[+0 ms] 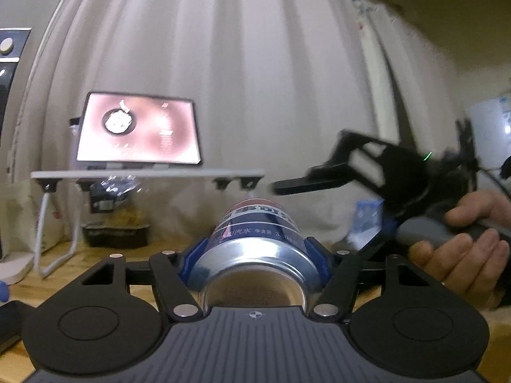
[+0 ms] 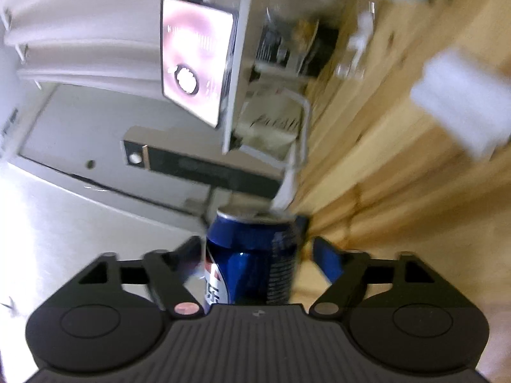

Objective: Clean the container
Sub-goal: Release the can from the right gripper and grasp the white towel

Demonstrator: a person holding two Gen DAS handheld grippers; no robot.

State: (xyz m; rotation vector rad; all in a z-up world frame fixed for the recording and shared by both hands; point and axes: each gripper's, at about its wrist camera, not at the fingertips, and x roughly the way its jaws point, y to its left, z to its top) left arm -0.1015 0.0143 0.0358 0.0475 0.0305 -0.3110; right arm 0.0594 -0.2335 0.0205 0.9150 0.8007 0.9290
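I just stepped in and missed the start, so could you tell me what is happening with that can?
A person is working with two handheld grippers over a wooden table. The left gripper is clamped on a blue soda can, its blue pads against both sides. The right gripper, held in the person's right hand, hovers just above the can's far end. In the right wrist view, the can sits between its fingers, with a gap on one side. A lit tablet stands on a riser behind.

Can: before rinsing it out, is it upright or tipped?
Tipped on its side: the can, clamped in the left gripper, points its concave base at the camera while the table runs level.
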